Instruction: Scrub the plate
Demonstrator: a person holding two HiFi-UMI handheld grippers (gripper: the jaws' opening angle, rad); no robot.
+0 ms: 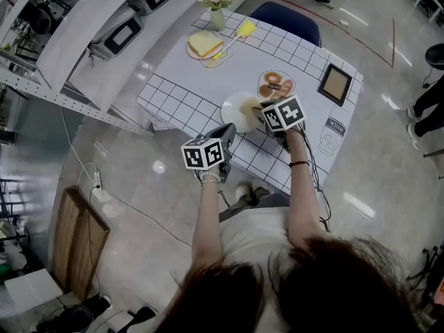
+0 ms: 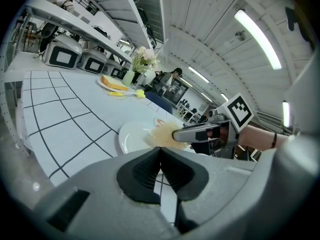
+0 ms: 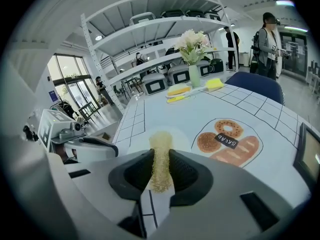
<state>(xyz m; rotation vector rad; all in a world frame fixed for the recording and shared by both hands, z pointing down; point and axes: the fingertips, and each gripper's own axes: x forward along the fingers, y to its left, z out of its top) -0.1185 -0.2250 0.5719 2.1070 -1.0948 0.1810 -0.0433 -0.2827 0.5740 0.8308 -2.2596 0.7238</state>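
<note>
The plate (image 1: 234, 111) is lying on the gridded tabletop (image 1: 182, 96), close to the edge nearest the person, probably so that both arms are reaching it without stretching. The right tongs (image 3: 161, 173) are pinching a yellowish fibrous scrubbing pad (image 3: 160, 154) edgewise. The jaws are pressed against its two flat sides, open only by the pad's thickness, and the free end is sticking out ahead of them. That free end is bearing down on the plate's near right part, which suggests the scrubbing is under way. The grip is leaving plenty of pad exposed, so the fibres rather than the jaws are meeting the plate.

The left tongs (image 2: 160, 152) are hovering just to the near left of the plate, off the tabletop's edge, touching nothing. Their jaws are pressed together with nothing between them. They are pointing at the plate, likely waiting to steady it if it starts sliding under the pad, since nothing is bracing it at present. A printed bread drawing (image 3: 227, 141) is lying just beyond the plate, clear of the work.
</note>
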